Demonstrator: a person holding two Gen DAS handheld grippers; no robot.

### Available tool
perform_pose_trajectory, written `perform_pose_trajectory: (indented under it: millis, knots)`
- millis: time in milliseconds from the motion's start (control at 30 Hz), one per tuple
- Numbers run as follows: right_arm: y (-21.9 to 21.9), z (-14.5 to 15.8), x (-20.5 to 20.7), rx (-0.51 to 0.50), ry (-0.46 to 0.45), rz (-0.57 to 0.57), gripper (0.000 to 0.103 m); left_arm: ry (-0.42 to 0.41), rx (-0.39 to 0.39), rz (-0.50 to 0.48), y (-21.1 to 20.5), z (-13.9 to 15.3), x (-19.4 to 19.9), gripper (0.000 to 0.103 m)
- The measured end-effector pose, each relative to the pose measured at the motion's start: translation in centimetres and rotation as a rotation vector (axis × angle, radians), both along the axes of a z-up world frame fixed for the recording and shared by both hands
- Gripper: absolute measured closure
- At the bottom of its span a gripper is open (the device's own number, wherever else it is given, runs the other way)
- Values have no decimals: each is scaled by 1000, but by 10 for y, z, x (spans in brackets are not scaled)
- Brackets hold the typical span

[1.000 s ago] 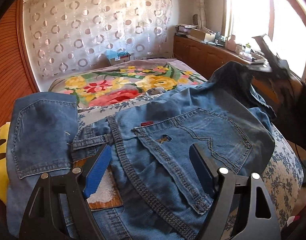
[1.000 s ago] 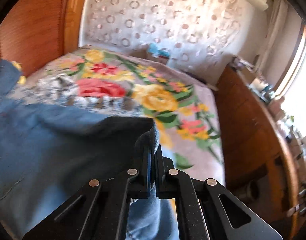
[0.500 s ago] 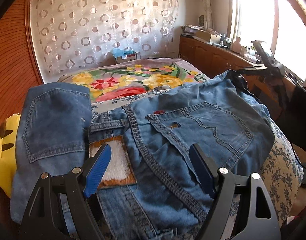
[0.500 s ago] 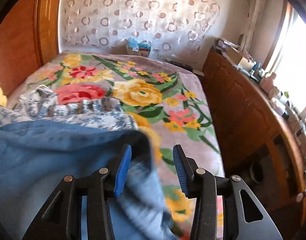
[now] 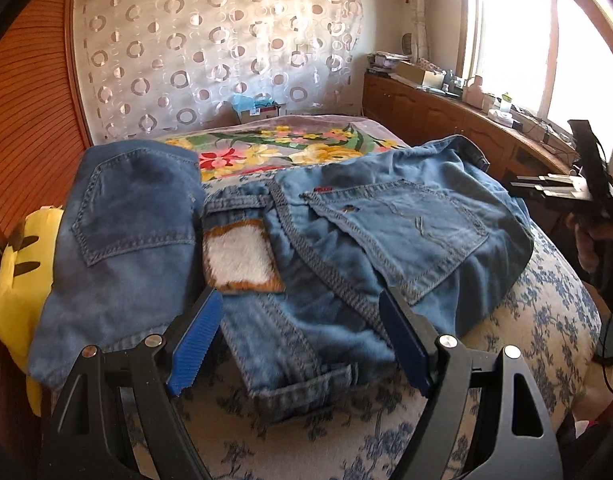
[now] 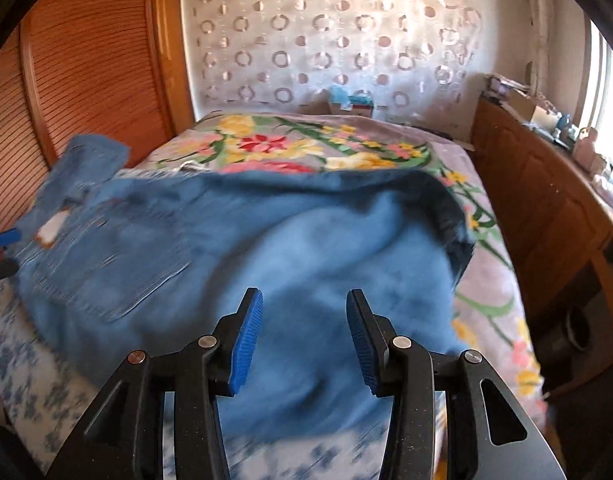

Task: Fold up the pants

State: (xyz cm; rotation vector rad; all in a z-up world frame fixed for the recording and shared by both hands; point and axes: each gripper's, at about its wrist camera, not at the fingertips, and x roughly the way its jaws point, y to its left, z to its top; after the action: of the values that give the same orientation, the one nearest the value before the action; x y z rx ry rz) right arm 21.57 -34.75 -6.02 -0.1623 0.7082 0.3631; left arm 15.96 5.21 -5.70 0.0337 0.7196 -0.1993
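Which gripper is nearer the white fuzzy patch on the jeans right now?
Left. The left gripper hovers open just short of the white patch, fingers straddling it. The right gripper, also open, hangs over the jeans on their far side from the patch.

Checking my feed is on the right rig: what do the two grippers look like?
Both match: left gripper and right gripper have matte black angular frames with triangular cut-outs, silver pivot rivets, and ribbed blue pads on the fingers. No cables, markings or sleeves visible.
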Motion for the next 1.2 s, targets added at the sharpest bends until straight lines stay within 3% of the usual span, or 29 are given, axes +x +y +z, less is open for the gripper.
perform_pose_trajectory:
  millis: [167, 467, 633, 733, 967, 1000, 1133, 1167, 1200]
  knots:
    - [-3, -11, -27, 6, 15, 19, 36, 17, 0, 19, 8, -10, -11, 22]
    - [-1, -18, -52, -14, 31, 57, 34, 61, 2, 42, 18, -32, -27, 22]
    - [6, -21, -63, -86, 17, 94, 34, 90, -8, 42, 22, -44, -26, 25]
    - [19, -25, -62, -144, 8, 105, 34, 91, -32, 28, 23, -45, -22, 35]
    - [42, -29, -46, -227, -34, 133, 34, 79, -51, -18, 15, -41, -14, 69]
    - [44, -29, -45, -234, -45, 134, 35, 73, -43, -18, 14, -40, -14, 73]
    - [44, -27, -37, -223, -43, 128, 89, 39, -30, -22, 9, -31, -13, 88]
    - [37, -24, -36, -210, -50, 125, 96, 28, -32, -22, 8, -27, -14, 93]
    - [35, -20, -37, -191, -57, 122, 97, 17, -31, -20, 8, -22, -15, 93]
